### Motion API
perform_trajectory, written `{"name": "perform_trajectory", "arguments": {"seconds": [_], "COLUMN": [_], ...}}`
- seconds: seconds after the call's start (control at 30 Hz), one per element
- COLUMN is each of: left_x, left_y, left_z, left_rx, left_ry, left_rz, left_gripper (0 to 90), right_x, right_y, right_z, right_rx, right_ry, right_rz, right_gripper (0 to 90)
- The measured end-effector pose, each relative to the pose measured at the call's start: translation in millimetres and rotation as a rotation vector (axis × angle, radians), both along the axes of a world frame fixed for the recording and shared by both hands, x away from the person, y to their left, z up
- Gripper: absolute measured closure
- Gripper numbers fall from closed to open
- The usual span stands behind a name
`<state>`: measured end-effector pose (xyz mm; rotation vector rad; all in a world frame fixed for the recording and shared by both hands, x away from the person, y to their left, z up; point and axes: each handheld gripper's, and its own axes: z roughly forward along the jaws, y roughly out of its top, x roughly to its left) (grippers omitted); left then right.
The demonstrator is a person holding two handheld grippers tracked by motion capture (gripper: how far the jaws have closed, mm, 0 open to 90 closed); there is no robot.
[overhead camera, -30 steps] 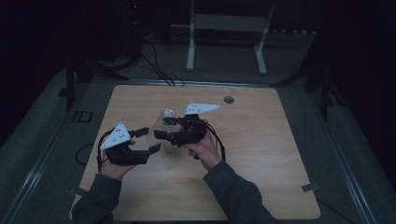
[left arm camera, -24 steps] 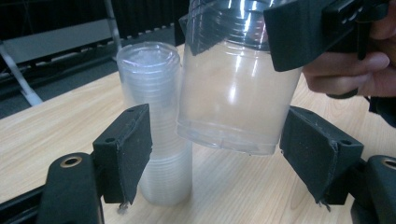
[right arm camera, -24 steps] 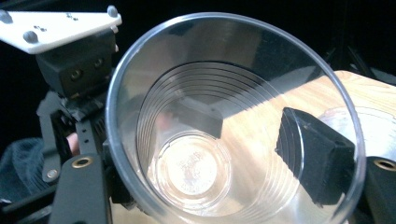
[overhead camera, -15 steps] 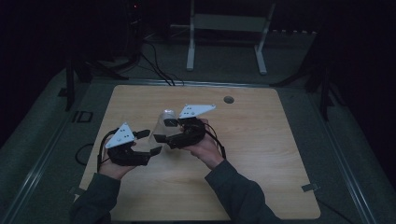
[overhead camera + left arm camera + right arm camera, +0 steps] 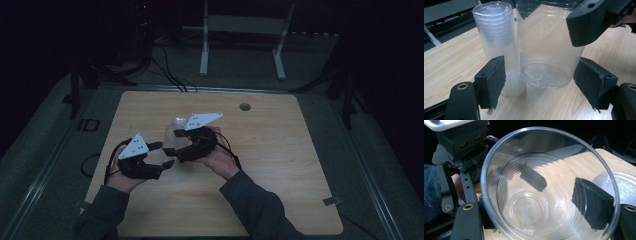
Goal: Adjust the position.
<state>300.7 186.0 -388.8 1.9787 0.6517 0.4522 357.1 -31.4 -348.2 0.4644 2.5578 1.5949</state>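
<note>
At frame centre, the right gripper (image 5: 172, 145), jaws clamped on a clear cup (image 5: 549, 50), is lifting it off the cup stack (image 5: 499, 45) while the left gripper (image 5: 540, 82), jaws apart, is waiting to grasp its base.

A clear plastic cup (image 5: 549, 50) hangs upright just above the tabletop (image 5: 446, 62). Beside it stands a stack of matching cups (image 5: 499, 42), upright.

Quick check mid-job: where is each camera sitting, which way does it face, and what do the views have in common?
High view: above the person's side, looking forward and down on the table; both forearms, left gripper and right gripper show.
Left gripper view: rides the left gripper, looking between its open jaws at the single cup and the cup stack.
Right gripper view: rides the right gripper, looking down into the single cup it holds.
Shared: both gripper views show the single cup, the cup stack and the other gripper.
</note>
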Motion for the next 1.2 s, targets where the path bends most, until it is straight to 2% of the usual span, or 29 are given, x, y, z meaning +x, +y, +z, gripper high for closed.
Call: {"name": "perform_trajectory", "arguments": {"seconds": [0.17,0.33,0.6,0.93,1.2], "left_x": [2.0,3.5,4.7,4.0,2.9], "left_y": [-4.4,-6.5,-6.8,-3.3,-0.7], "left_z": [-2.6,-3.9,-5.4,-5.1,-8.2], "left_rx": [0.014,0.003,-0.011,-0.051,-0.084], "left_ry": [0.012,0.018,0.024,0.015,0.015], "left_rz": [-0.018,-0.035,-0.041,-0.028,-0.016], "left_gripper": [27.9,33.6,41.1,41.6,41.6], "right_x": [-0.2,-0.3,0.1,0.3,-0.2], "right_y": [2.1,2.8,2.5,1.3,-2.4], "right_z": [-1.7,-2.6,-2.9,-4.1,-5.6], "right_rx": [-0.021,-0.041,-0.046,-0.023,0.024], "right_ry": [-0.001,-0.004,-0.005,0.012,0.021], "right_rz": [0.005,0.006,0.011,0.019,0.028], "right_gripper": [28.1,28.1,27.8,21.4,18.3]}}
